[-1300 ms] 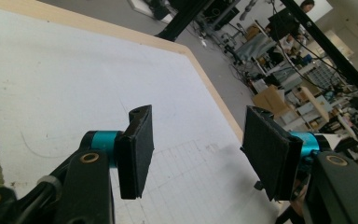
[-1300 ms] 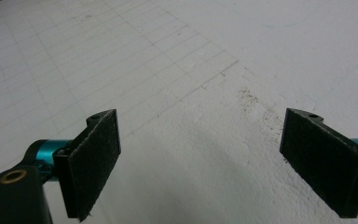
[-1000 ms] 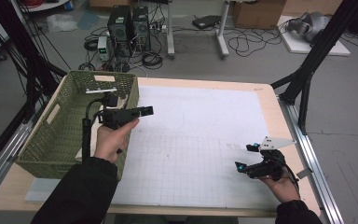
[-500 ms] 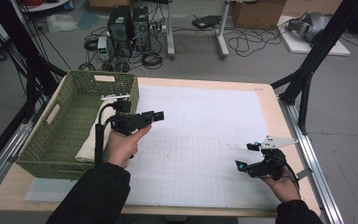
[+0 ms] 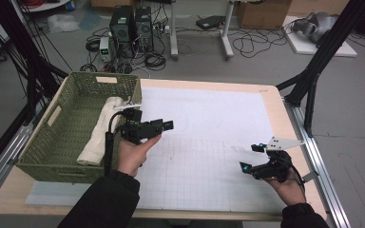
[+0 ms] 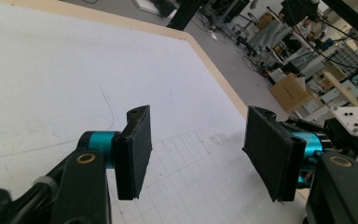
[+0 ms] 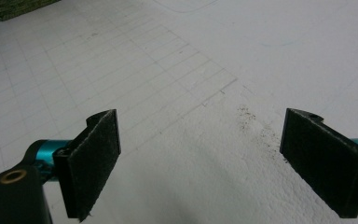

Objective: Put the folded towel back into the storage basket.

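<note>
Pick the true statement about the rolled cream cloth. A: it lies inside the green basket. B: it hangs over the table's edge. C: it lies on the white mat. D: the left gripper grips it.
A: the cream cloth lies on the floor of the green basket, along its right wall.

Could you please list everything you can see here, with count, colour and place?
table: one, light wood edge, centre.
mat: one, white with a grid, covering the tabletop.
basket: one, green woven, left end of the table.
cloth: one, cream, lying in the basket along its right side.
computers: two, black, on the floor beyond the table.
left tongs: one, black, open, held above the mat beside the basket.
right tongs: one, black with teal lights, open, low over the mat's right part.
sleeves: two, black, bottom edge.
</note>
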The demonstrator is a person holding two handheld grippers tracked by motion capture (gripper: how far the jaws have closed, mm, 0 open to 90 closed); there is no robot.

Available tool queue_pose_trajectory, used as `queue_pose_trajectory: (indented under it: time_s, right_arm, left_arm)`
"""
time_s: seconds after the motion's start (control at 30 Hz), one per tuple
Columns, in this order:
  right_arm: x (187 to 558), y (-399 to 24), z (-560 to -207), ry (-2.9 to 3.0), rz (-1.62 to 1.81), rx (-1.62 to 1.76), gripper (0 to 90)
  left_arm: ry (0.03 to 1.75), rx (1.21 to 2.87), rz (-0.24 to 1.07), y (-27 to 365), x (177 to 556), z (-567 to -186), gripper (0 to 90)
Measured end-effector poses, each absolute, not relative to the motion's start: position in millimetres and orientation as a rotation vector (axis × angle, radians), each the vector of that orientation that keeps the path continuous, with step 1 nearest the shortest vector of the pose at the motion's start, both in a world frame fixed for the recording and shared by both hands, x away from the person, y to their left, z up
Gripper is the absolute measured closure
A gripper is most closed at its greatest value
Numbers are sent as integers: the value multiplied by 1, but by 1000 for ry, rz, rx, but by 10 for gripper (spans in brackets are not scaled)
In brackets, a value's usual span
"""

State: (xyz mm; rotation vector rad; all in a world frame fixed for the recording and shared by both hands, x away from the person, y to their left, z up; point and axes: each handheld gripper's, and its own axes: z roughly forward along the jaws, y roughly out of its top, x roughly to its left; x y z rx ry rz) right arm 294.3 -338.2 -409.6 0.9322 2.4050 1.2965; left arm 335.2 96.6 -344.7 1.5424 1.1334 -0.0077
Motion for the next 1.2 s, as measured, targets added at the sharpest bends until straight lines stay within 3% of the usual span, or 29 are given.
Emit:
queue_pose_trajectory:
  time_s: [1.2]
  right_arm:
    - [295, -334, -404, 2397, 1329, 916, 114]
  left_arm:
    - [1106, 1636, 76, 67, 317, -380, 407]
